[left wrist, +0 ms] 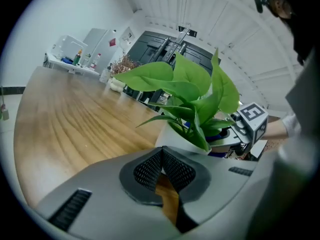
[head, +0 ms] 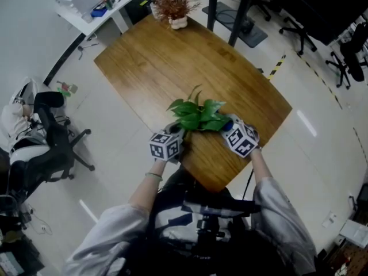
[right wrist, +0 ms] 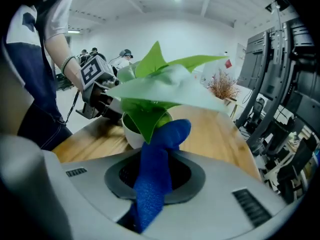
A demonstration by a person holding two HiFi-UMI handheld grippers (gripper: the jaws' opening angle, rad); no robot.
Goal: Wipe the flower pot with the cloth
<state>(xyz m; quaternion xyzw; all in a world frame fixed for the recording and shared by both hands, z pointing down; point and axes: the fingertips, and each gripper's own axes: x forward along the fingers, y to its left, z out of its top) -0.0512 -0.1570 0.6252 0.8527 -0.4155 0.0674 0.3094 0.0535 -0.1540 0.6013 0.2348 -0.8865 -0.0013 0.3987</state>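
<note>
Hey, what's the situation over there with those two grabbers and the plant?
Left gripper shut, empty, beside the white flower pot. Right gripper shut on the blue cloth, cloth up near the pot's rim. Green leaves overhang the pot.

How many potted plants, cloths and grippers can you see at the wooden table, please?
Potted plants: 2, green plant and dried plant
Cloths: 1, blue cloth
Grippers: 2, left gripper and right gripper
Total: 5
</note>
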